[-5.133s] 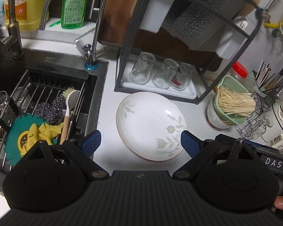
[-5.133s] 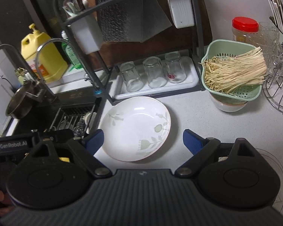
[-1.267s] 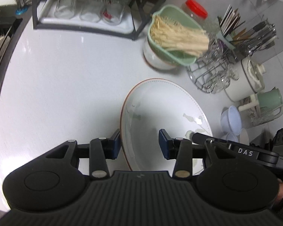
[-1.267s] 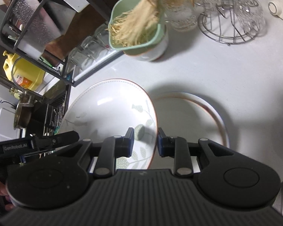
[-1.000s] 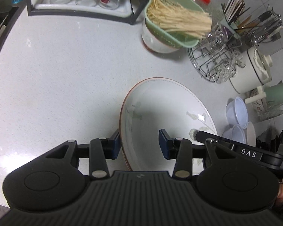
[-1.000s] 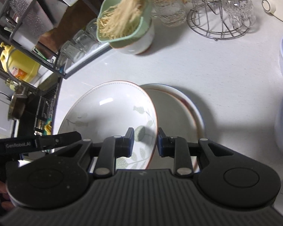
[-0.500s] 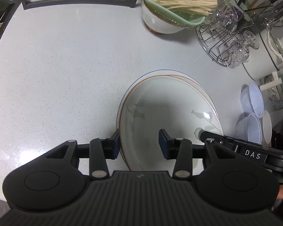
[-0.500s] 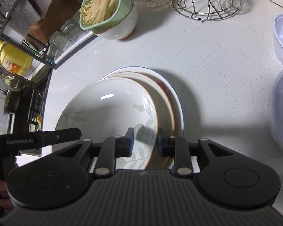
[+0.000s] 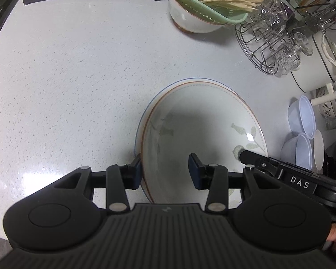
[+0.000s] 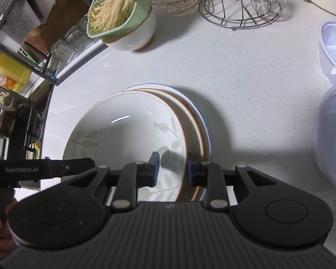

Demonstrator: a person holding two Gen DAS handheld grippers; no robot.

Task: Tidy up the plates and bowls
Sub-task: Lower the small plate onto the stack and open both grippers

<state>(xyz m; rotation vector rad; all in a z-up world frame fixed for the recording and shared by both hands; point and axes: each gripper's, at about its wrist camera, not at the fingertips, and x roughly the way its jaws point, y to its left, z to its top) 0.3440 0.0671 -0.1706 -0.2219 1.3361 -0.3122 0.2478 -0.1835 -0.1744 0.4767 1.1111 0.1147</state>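
The left hand-held gripper (image 9: 165,171) and the right hand-held gripper (image 10: 173,170), marked "GenRobot.AI" and "DAS", tilt steeply down, each clamping opposite rims of the leaf-patterned plate (image 9: 201,130), atop stacked plates (image 10: 197,116) on the bench (image 9: 78,67).

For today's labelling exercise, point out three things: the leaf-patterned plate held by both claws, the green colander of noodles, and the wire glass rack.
leaf-patterned plate (image 10: 123,134), right wrist view, on its bare inner well.
green colander (image 9: 212,13), left wrist view, on its outer wall below the noodles.
wire glass rack (image 10: 239,20), right wrist view, on its base ring.
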